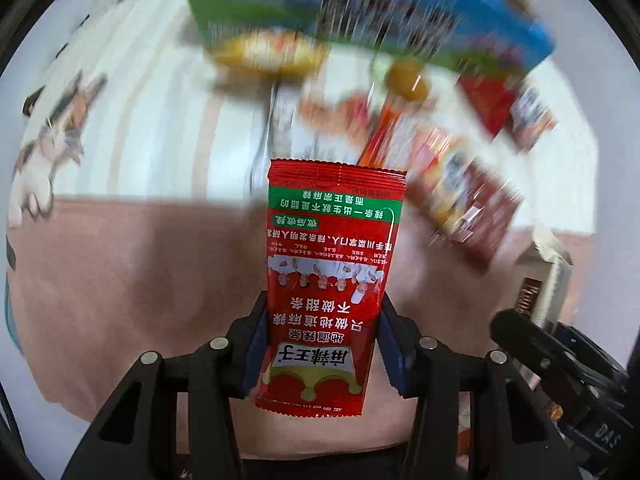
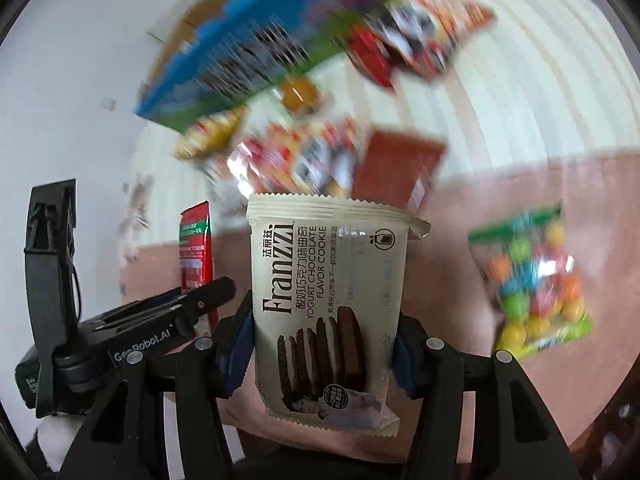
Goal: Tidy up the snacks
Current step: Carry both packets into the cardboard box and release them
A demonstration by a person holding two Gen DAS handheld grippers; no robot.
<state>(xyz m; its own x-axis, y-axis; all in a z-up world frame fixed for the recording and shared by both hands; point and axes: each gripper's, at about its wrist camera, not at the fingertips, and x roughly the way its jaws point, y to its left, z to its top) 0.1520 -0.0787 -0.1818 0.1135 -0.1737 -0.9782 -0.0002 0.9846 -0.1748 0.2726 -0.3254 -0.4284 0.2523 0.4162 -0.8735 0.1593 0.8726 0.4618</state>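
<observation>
The left hand-held gripper [image 1: 320,344] is closed on a red packet [image 1: 334,280], pads pressing both sides; the packet is lifted above the pink surface [image 1: 140,280]. The right hand-held gripper [image 2: 324,340] clamps a cookie pack [image 2: 328,300] the same way, also in the air. To the right on the surface lies a candy bag [image 2: 532,280]. Further away, blurred: a blue box [image 2: 256,52] w/ other snacks [image 2: 296,156] near it.

Both wrist views look steeply down — sharing the blue box [image 1: 360,12].
</observation>
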